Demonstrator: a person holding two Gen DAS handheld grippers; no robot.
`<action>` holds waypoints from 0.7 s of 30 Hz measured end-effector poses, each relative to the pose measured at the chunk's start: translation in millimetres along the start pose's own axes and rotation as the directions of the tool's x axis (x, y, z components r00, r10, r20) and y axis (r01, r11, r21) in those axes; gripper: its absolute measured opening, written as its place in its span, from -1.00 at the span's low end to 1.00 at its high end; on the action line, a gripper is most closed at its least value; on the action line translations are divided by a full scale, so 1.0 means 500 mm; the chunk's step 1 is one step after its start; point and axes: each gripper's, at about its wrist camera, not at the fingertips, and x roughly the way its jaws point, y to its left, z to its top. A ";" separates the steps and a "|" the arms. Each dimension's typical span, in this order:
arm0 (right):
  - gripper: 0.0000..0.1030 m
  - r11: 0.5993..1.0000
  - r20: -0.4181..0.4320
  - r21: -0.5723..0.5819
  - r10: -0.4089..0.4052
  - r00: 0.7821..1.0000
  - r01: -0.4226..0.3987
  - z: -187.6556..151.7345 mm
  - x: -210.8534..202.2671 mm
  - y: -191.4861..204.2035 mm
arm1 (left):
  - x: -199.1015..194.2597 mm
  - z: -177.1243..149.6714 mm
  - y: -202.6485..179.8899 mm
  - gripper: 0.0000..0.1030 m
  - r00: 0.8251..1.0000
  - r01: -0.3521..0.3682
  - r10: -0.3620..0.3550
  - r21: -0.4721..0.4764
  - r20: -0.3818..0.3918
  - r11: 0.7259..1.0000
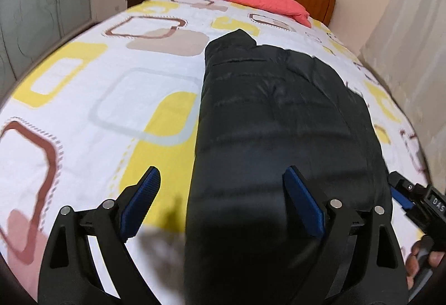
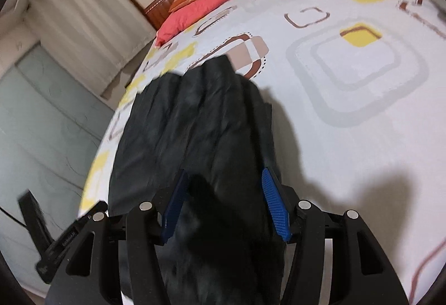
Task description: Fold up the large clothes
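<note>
Black puffer jacket [image 1: 281, 121], folded into a long strip on the bed [image 1: 83, 98], sits between the left gripper's [image 1: 223, 201] spread, empty jaws, while the right gripper [image 2: 223, 204] seems to pinch its near end, probably for doubling it over toward the headboard.

L claw [image 1: 221, 188] wide open; R claw [image 2: 223, 193] half-closed, both angled down.

soft, even indoor light. the black jacket [image 1: 278, 121] shows faint sheen bands; dark shadows fall on the bedsheet [image 2: 348, 115] at lower right. strong fisheye bending and black vignette at the corners; motion blur smears the lower centre.
</note>
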 end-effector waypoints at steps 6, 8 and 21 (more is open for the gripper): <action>0.20 0.987 0.060 -0.121 -0.102 0.993 0.109 -0.090 -0.072 0.055 | -0.095 -0.070 -0.005 0.78 0.996 -0.061 0.059 0.029 0.074 0.998; 0.20 0.977 0.076 -0.165 -0.125 0.989 0.136 -0.117 -0.091 0.070 | -0.119 -0.090 -0.008 0.81 0.993 -0.086 0.082 0.038 0.090 0.996; 0.22 0.942 0.166 -0.267 -0.162 0.973 0.203 -0.222 -0.194 0.133 | -0.254 -0.178 -0.027 0.89 0.976 -0.140 0.127 0.063 0.178 0.988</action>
